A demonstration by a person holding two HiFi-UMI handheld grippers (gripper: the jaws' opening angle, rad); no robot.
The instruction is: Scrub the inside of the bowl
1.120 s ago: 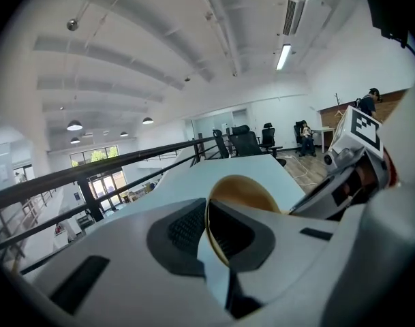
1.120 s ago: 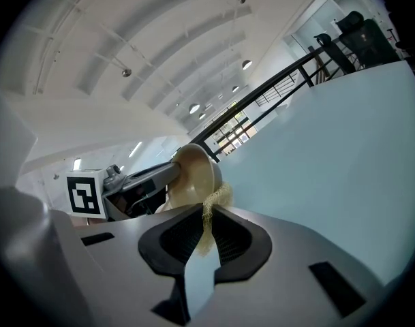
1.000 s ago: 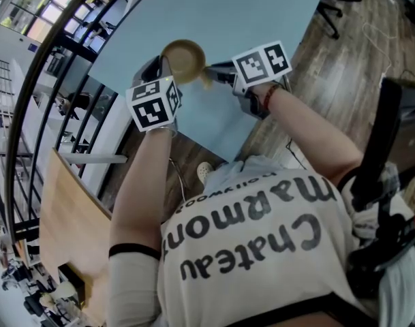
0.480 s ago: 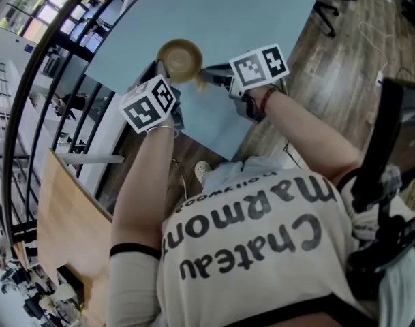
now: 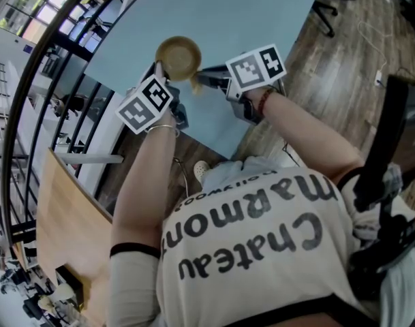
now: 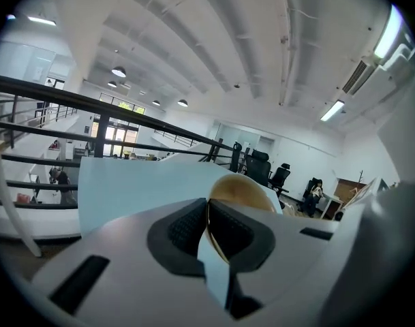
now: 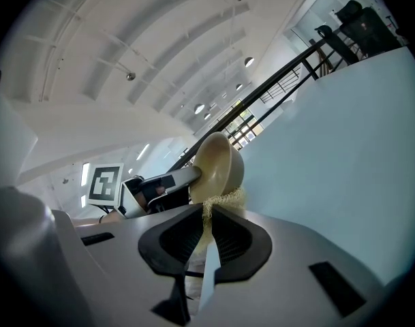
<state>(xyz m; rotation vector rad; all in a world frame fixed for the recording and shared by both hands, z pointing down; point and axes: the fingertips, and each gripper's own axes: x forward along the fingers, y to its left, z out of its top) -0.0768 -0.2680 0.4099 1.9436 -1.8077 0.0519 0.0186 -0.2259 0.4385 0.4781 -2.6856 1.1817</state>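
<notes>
**Bowl pinched by the rim, scrubber at its side**

The left gripper (image 5: 160,69) has its fingers (image 6: 183,227) closed on the thin rim of a tan bowl (image 5: 178,58), one pad inside the wall and one outside. From the head view the bowl's opening faces up towards the camera, over the pale blue desk (image 5: 227,19) and near its front edge. Whether the bowl touches the desk cannot be told.

The right gripper (image 5: 202,79) comes in from the other side. Its fingers (image 7: 234,240) are shut on a pale, stringy scrubber (image 7: 224,199), whose loose end sticks out past the tips. In the right gripper view the scrubber lies against the lower outer wall of the bowl. In the head view it shows just beside the rim, on the side nearest the person, outside the hollow.

The two grippers point towards each other with the bowl between them. A dark railing (image 6: 125,125) runs beyond the desk.
</notes>
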